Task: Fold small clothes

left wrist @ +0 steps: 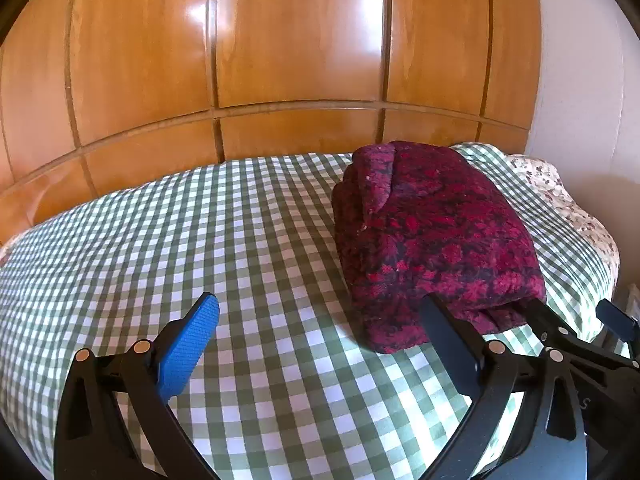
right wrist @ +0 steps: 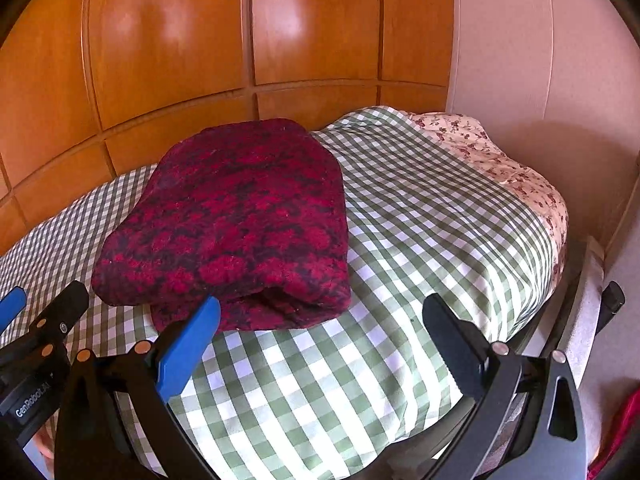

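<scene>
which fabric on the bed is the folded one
The red and black fuzzy garment: a thick layered bundle, unlike the green checked sheet and floral cloth spread beneath.

The folded garment (right wrist: 236,216) is showing mottled crimson and dark purple. The bedcover (right wrist: 420,232) is wearing green-and-white checks, its edge (right wrist: 516,172) cream with what may be reddish flowers. The wardrobe (left wrist: 280,40) is glowing orange-brown.

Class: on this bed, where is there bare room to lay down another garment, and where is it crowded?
Free: checked cover between the folded red garment and the wooden panels; also the strip between garment and floral edge. Crowded: near edge, by both open grippers.
</scene>
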`<state>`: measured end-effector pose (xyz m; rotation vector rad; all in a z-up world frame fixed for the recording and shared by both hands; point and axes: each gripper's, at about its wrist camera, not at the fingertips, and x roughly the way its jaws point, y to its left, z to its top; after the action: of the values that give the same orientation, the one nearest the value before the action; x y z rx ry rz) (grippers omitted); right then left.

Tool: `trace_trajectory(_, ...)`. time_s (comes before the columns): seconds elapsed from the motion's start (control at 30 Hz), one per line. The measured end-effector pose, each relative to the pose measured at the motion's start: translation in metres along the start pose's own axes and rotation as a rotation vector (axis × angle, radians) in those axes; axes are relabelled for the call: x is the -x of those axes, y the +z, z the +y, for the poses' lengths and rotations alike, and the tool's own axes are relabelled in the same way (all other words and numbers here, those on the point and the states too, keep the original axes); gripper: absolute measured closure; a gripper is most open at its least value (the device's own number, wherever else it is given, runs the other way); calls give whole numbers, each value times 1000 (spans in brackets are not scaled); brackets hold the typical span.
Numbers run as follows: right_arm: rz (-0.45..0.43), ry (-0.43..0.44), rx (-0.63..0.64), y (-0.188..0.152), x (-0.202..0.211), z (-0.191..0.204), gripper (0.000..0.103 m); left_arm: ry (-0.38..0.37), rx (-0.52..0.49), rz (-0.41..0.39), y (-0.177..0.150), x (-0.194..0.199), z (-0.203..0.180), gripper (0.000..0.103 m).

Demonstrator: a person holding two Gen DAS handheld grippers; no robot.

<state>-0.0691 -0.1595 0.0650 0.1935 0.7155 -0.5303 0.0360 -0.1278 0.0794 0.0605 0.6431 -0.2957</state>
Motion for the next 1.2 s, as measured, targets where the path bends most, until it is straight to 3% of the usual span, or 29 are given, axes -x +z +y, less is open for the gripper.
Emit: trace_trajectory(1.2, -30, 2, -7, -1, 1, 0, 2, -30, 14, 3, 4, 5, -4, 4)
